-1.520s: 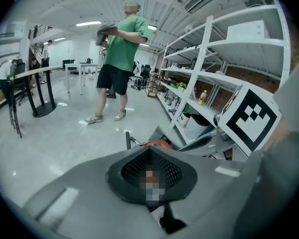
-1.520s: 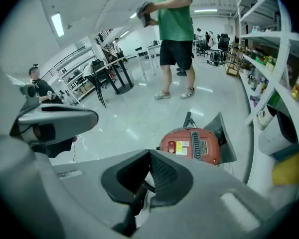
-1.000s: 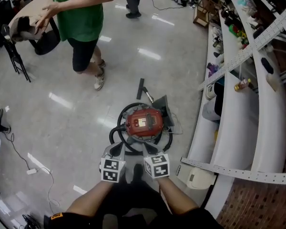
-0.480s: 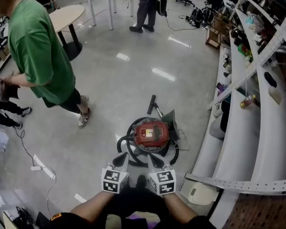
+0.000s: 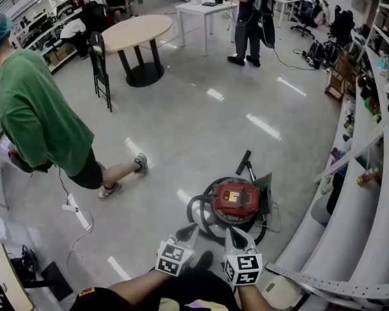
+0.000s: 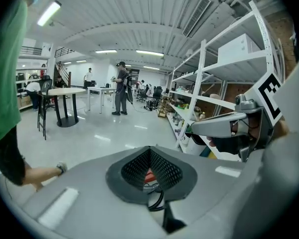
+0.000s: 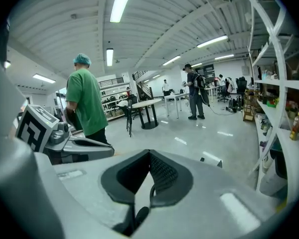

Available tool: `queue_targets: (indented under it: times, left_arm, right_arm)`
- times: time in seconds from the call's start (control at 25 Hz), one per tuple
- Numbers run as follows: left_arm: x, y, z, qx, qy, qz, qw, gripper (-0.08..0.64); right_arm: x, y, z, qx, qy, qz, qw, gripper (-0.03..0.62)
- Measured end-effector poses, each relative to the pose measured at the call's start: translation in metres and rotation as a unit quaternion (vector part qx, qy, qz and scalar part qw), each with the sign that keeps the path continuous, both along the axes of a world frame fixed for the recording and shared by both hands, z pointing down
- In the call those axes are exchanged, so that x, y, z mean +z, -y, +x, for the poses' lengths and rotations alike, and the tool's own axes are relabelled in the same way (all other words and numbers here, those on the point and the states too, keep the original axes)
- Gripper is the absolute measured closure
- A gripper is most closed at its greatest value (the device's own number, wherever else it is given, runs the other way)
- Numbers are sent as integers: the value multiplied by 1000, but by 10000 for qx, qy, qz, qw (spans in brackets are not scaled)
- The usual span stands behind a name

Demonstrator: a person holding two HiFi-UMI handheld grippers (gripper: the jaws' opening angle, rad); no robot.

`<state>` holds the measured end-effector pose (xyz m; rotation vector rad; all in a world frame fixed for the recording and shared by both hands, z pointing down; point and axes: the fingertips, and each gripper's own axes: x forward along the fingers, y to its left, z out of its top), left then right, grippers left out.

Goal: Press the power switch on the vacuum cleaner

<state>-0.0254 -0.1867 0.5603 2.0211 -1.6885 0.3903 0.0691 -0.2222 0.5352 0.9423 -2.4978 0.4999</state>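
The vacuum cleaner (image 5: 236,199) sits on the floor by the shelving, a red top on a round grey body, with a black hose (image 5: 200,211) coiled round it and a floor nozzle (image 5: 244,162) behind. Both grippers hover side by side just short of it, above the near side. My left gripper (image 5: 185,232) is shut and empty; in its own view a bit of the red vacuum top (image 6: 148,176) shows through the pads of the left gripper (image 6: 150,152). My right gripper (image 5: 233,236) is likewise shut on nothing (image 7: 149,156). No switch can be made out.
A person in a green shirt (image 5: 35,125) walks at the left. White curved shelving (image 5: 353,203) runs along the right, close to the vacuum. A cable (image 5: 74,214) lies on the floor at the left. A round table (image 5: 137,30), a chair (image 5: 100,63) and another person (image 5: 249,19) stand far off.
The head view has lifted and swung, so more of the room shows. The person in green has moved to the left. Both grippers stay shut near the vacuum's front.
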Motion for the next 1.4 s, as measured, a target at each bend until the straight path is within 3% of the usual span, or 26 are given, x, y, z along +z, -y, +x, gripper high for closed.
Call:
queue_targets:
  times: [0.32, 0.64, 0.92, 1.2, 1.4]
  left_arm:
    - [-5, -30, 6, -154, 89, 63, 9998, 543]
    - [-25, -57, -21, -354, 240, 261, 9987, 543]
    - [-33, -115, -58, -536, 216, 426, 9974, 543]
    - [-37, -187, -92, -312, 20, 627, 9975, 543]
    - [-42, -240, -118, -39, -3, 696, 9976, 543]
  right_arm:
    - [2, -26, 16, -91, 18, 2, 10000, 600]
    - [-14, -43, -14, -402, 58, 126, 9991, 600]
    - [-28, -90, -40, -388, 11, 227, 9990, 600]
    - [-41, -169, -63, -84, 124, 416, 9990, 600]
    - [-44, -223, -73, 422, 179, 444, 9980, 600]
